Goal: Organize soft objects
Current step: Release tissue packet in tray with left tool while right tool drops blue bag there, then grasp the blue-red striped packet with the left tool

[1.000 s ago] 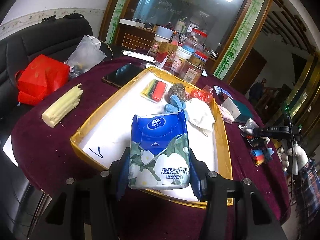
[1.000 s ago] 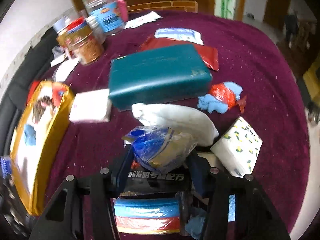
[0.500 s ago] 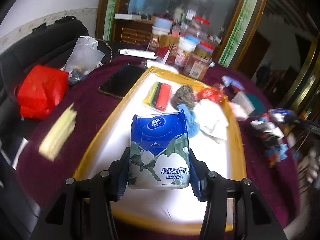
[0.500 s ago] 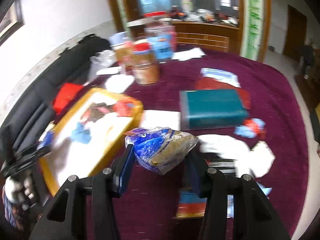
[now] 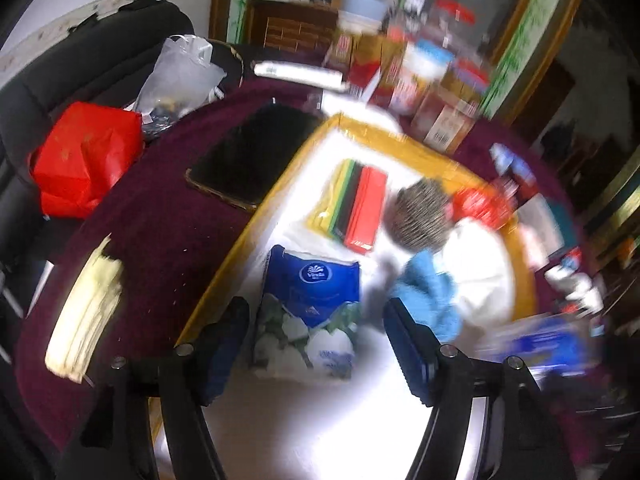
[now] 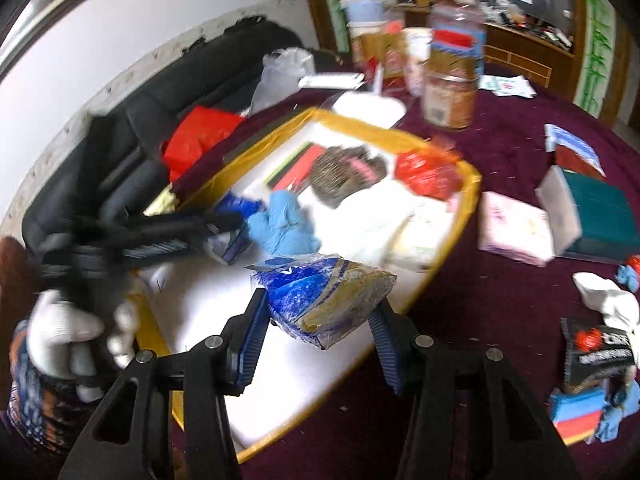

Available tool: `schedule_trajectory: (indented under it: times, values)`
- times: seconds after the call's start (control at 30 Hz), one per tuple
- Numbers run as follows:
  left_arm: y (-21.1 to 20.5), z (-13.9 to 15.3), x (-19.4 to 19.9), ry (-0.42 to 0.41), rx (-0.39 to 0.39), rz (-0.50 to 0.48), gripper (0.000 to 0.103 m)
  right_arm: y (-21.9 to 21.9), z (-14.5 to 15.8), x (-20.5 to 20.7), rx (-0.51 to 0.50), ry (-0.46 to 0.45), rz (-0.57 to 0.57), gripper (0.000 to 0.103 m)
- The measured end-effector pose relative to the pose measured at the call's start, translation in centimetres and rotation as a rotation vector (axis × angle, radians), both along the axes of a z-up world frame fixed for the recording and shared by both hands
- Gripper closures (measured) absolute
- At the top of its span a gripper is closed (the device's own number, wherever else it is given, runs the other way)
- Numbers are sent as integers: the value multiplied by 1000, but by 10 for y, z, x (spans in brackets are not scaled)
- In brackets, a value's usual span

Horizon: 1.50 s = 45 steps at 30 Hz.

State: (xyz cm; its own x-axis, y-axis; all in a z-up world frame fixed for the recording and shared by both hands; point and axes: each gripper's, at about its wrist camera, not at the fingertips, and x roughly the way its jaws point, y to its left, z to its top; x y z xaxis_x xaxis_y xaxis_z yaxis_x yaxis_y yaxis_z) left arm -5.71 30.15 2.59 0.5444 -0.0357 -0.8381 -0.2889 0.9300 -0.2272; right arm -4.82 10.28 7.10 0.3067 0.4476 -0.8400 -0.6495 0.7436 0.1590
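Tissue pack (image 5: 310, 312), the blue and white one, is lying on the white floor of the gold-rimmed tray (image 5: 280, 182), and I am seeing it sitting between the fingers of my left hand-held gripper (image 5: 316, 340). Those fingers are standing wide apart, with a gap showing on the right side of the pack, so that gripper is holding nothing. Just ahead and to the right of it, a blue cloth (image 5: 430, 292) is bunching up against a white cloth (image 5: 480, 268). Further ahead, a brown scrubber (image 5: 420, 216) and a stack of coloured sheets (image 5: 356, 204) are lying in the tray, with a red wrapper (image 5: 478, 202) at the far rim. Out to the left, a dark phone (image 5: 252, 156) is resting on the maroon desk (image 5: 160, 224).

My right hand-held gripper (image 6: 320, 332) is pinching a crumpled blue and gold plastic bag (image 6: 324, 292) between its ridged pads, and I am holding it above the near part of the tray. Off to its left, my gloved left hand (image 6: 68, 332) is gripping the other tool, blurred. Away to the right, a pink tissue pack (image 6: 516, 232) is lying on the desk beside a teal box (image 6: 600, 216).
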Motion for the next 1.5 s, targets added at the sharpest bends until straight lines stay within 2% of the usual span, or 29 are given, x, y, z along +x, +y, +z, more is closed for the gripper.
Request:
schedule_trajectory:
  times: [0.17, 0.27, 0.4, 0.53, 0.63, 0.67, 0.7, 0.8, 0.9, 1.0, 1.1, 1.23, 1.33, 1.5]
  values:
    - [12, 25, -41, -123, -100, 20, 28, 29, -32, 3, -118, -13, 13, 54]
    - [13, 32, -63, -169, -113, 11, 28, 36, -40, 12, -139, -25, -9, 54]
    - [15, 32, -83, -187, -118, 5, 28, 45, -49, 28, -163, -34, -37, 54]
    - [16, 28, -86, -174, -110, 1, 28, 47, -52, 42, -145, 3, -58, 49]
    - [13, 24, -84, -156, -109, 0, 28, 32, -39, 41, -53, 19, -78, 44]
    - [11, 24, -83, -151, -109, -6, 28, 25, -32, 39, -21, 19, -84, 38]
    - [9, 24, -81, -146, -102, -17, 28, 15, -22, 34, 16, 11, -93, 33]
    - [-1, 22, -76, -117, -73, -45, 28, -18, 2, 20, 82, -38, -123, 30]
    - [-12, 24, -69, -96, -65, -63, 27, -64, 21, 5, 100, -110, -177, 29]
    - [-24, 35, -74, -140, -77, -69, 27, -119, 30, -3, 89, -182, -272, 24]
    - [-44, 49, -82, -197, -82, -92, 22, -183, 28, -3, 72, -213, -401, 24]
    - [-79, 64, -92, -245, -72, -143, 21, -259, 15, -3, 95, -186, -571, 24]
    - [-113, 67, -91, -249, -61, -209, 21, -303, 3, -4, 139, -153, -657, 24]
    - [-173, 59, -83, -202, -49, -329, 21, -342, -13, 7, 167, -162, -729, 24]
